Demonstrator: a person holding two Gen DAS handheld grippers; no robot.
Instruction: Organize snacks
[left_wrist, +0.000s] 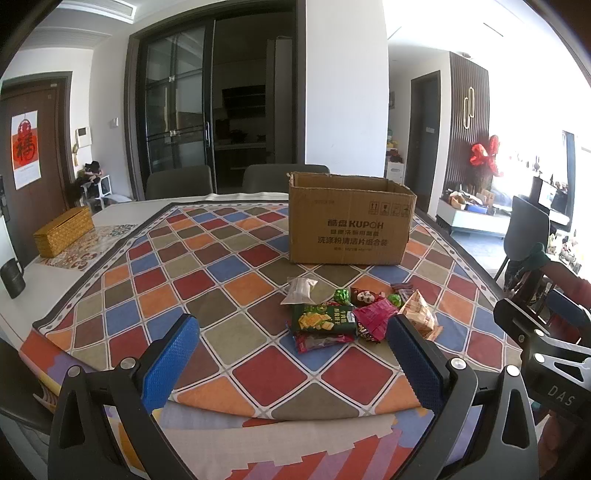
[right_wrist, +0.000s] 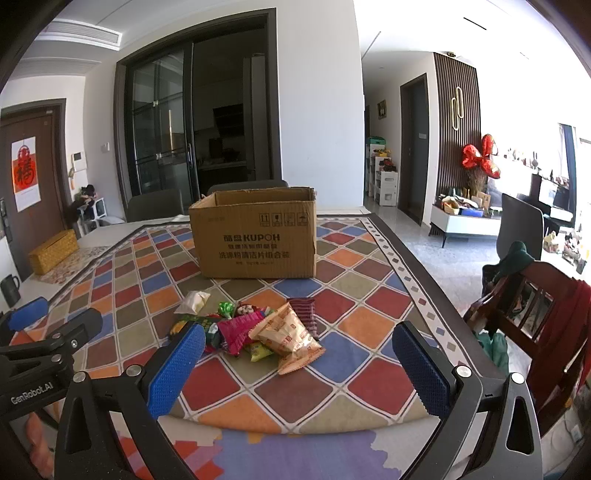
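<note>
crinkly bright snack packets (right_wrist: 258, 328) heaped before open cardboard box (right_wrist: 255, 236), both claws (left_wrist: 291, 354) (right_wrist: 299, 365) wide, empty

Bare cloth (right_wrist: 332, 391) lies before the snack pile (right_wrist: 258, 332); cardboard box (right_wrist: 258, 240) stands behind.

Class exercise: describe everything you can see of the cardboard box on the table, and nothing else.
The cardboard box is plain brown corrugated card, printed on its front with "KUPOH", lines of Chinese text and small handling symbols. It stands upright with its top open; its contents cannot be seen. It rests on the checked tablecloth, behind the pile of snacks, apart from them. Neither gripper touches it.
</note>
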